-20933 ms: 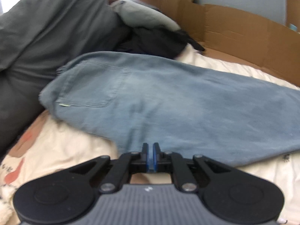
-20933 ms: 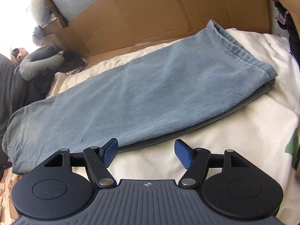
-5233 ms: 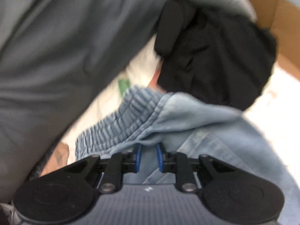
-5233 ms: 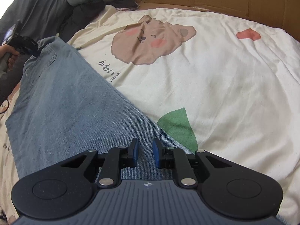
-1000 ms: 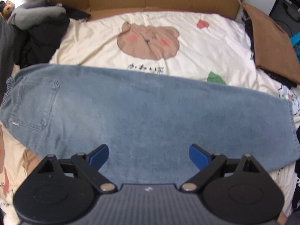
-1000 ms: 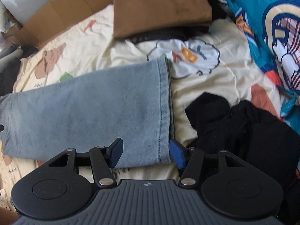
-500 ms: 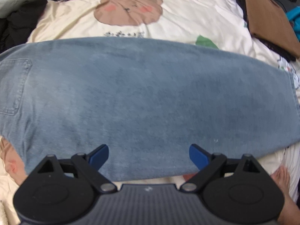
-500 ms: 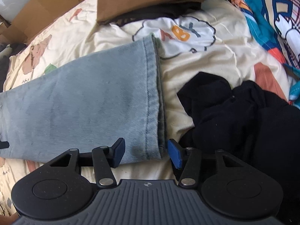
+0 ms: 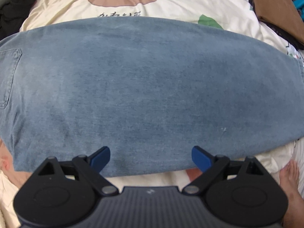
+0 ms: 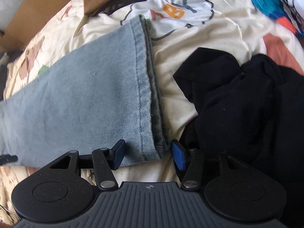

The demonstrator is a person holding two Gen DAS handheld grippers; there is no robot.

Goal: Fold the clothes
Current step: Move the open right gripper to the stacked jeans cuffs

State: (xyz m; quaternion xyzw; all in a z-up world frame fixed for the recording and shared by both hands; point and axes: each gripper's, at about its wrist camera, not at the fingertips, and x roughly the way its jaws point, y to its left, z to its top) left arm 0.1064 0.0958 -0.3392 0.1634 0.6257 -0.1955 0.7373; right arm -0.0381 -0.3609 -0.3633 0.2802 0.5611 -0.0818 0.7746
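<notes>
Right wrist view showed you had dropped your spread, empty fingers (image 10: 148, 154) astride the jeans (image 10: 91, 102) hem corner, left gripper (image 9: 151, 159) likewise released over mid-leg, readying the fold.

I see light-blue jeans (image 9: 148, 87) lying flat, folded lengthwise with legs stacked, stretched sideways across the cream cartoon bedsheet (image 9: 171, 1). Back pocket faces up at the left end; the stitched hems (image 10: 146, 87) line up at the right.
</notes>
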